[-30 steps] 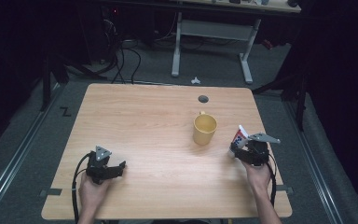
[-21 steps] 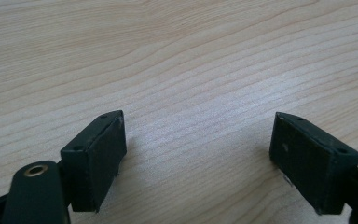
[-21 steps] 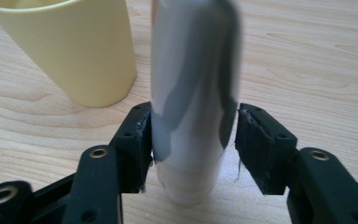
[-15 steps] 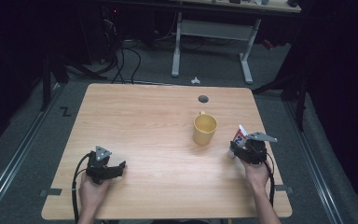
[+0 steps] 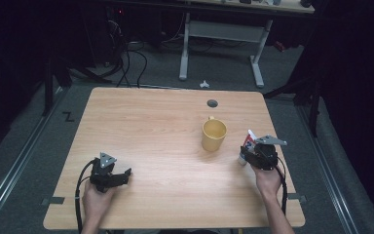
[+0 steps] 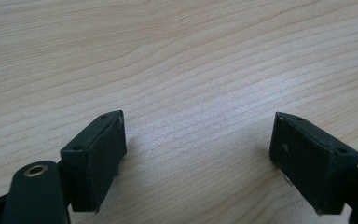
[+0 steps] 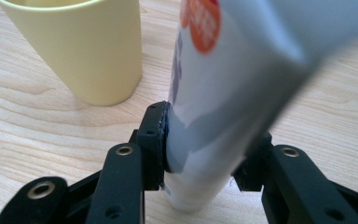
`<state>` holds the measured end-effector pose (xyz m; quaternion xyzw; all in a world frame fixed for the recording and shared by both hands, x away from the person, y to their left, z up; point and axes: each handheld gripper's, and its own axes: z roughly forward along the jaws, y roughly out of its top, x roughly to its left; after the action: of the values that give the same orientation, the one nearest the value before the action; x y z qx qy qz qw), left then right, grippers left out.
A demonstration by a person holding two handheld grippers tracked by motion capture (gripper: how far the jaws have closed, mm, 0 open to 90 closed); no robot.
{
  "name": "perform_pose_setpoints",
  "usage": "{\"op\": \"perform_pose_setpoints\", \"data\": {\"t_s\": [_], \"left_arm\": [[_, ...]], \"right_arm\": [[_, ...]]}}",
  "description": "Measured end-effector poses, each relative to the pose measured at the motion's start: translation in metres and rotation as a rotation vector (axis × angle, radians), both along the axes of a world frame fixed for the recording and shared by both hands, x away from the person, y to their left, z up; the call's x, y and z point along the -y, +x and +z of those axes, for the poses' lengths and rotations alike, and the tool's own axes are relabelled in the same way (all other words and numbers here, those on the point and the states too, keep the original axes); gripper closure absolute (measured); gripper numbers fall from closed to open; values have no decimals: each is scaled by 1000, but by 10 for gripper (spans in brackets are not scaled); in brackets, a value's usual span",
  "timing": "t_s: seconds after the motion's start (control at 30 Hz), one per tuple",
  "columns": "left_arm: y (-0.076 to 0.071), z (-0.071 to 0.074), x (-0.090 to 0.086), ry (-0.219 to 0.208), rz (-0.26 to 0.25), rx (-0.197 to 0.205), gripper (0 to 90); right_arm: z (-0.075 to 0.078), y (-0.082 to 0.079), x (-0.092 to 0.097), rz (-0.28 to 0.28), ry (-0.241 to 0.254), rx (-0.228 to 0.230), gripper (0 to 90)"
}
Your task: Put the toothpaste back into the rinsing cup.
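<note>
My right gripper (image 5: 257, 155) is clamped on the white tube (image 7: 214, 102), which stands roughly upright, the yellow mug (image 5: 214, 134) just beside it at about ten o'clock, while my left gripper (image 6: 198, 161) rests open, well apart.

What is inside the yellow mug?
The yellow plastic mug shows a bare yellow inner wall from the high view, with no contents visible; its bottom is hidden by the rim.
</note>
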<state>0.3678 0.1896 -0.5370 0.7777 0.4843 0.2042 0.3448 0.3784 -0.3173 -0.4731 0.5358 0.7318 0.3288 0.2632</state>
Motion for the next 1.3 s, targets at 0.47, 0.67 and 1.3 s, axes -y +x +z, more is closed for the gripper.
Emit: {"op": "perform_pose_setpoints", "data": {"t_s": [0.47,0.67,1.3], "left_arm": [[0,0,0,0,0,0,191],[0,0,0,0,0,0,191],[0,0,0,0,0,0,190]], "right_arm": [[11,-4,3,33,37,16,633],[16,-5,2,46,42,25,635],[32,-5,1,83,86,43,640]]}}
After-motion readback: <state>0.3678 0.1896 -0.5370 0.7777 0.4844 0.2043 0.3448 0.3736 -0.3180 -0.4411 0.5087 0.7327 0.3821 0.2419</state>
